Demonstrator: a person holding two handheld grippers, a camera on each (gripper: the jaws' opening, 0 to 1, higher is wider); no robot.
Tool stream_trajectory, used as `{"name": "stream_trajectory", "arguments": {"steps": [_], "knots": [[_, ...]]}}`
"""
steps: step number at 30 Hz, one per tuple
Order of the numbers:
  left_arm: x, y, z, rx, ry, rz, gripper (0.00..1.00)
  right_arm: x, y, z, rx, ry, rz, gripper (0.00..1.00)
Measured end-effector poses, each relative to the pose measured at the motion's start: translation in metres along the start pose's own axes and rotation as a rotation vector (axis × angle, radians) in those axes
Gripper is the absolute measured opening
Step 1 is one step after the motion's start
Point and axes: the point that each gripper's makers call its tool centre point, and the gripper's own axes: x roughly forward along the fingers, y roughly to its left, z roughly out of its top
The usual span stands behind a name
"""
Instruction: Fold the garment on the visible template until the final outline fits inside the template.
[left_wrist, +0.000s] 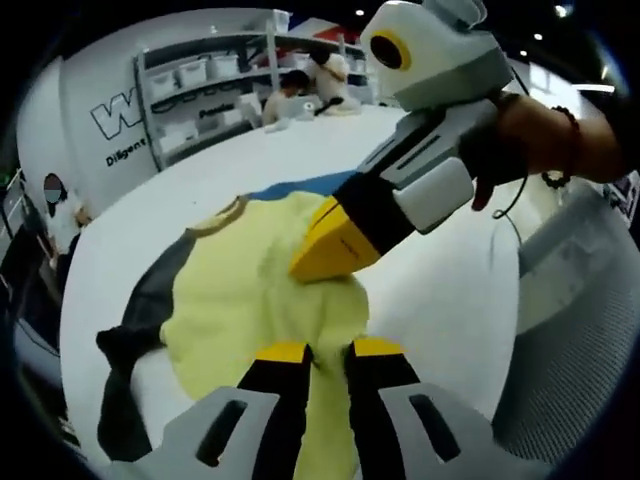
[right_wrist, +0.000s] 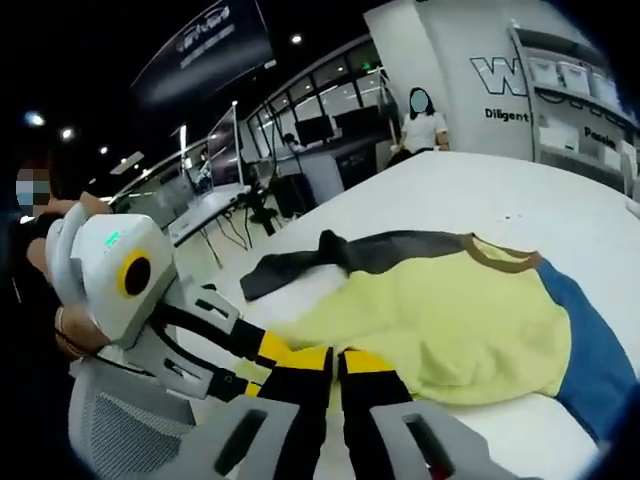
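A pale yellow garment (left_wrist: 250, 290) with a dark grey sleeve (left_wrist: 150, 300) and a tan collar (left_wrist: 225, 215) lies on the white table (left_wrist: 440, 300). Blue cloth (left_wrist: 300, 186) shows at its far edge; I cannot tell whether it is a sleeve or the template. My left gripper (left_wrist: 330, 350) is shut on the garment's near edge, with yellow cloth between its jaws. My right gripper (left_wrist: 325, 255) comes in from the right, its yellow tips together on the middle of the cloth. In the right gripper view the right gripper (right_wrist: 335, 358) pinches the garment (right_wrist: 440, 320) hem beside the left gripper (right_wrist: 275, 350).
White shelves with bins (left_wrist: 200, 90) stand behind the table, with people (left_wrist: 310, 85) at its far end. Another person (right_wrist: 420, 125) stands beyond the table (right_wrist: 500, 190). Grey mesh (left_wrist: 570, 370) lies past the table's edge. A hand with a bead bracelet (left_wrist: 560, 140) holds the right gripper.
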Motion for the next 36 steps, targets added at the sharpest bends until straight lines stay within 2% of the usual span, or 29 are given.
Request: {"name": "stream_trajectory", "arguments": {"steps": [2,6,11,15,20,23,29,36], "knots": [[-0.001,0.005,0.002,-0.007,-0.009,0.01,0.02,0.001,-0.001,0.001,0.006,-0.002,-0.001,0.0],[-0.002,0.013,0.005,-0.058,-0.027,0.011,0.02,0.001,-0.004,0.004,0.025,-0.02,-0.013,0.0],[-0.004,0.027,0.007,-0.079,-0.026,0.039,0.01,-0.006,-0.006,0.01,0.024,-0.056,-0.013,0.02],[-0.005,0.042,0.01,-0.155,-0.048,0.049,0.01,-0.013,-0.013,0.013,0.005,-0.083,-0.04,0.11],[-0.001,0.061,0.007,-0.166,-0.029,0.085,0.01,-0.02,-0.019,0.002,-0.036,-0.054,-0.071,0.2],[0.001,0.067,0.008,-0.18,-0.032,0.088,0.01,-0.018,-0.018,-0.007,-0.047,-0.037,-0.075,0.22],[0.011,0.086,0.0,-0.199,-0.002,0.121,0.01,-0.008,-0.009,-0.021,-0.049,-0.007,-0.057,0.3],[0.019,0.102,-0.011,-0.258,0.025,0.15,0.02,0.007,-0.005,-0.036,-0.136,0.037,-0.064,0.33]]}}
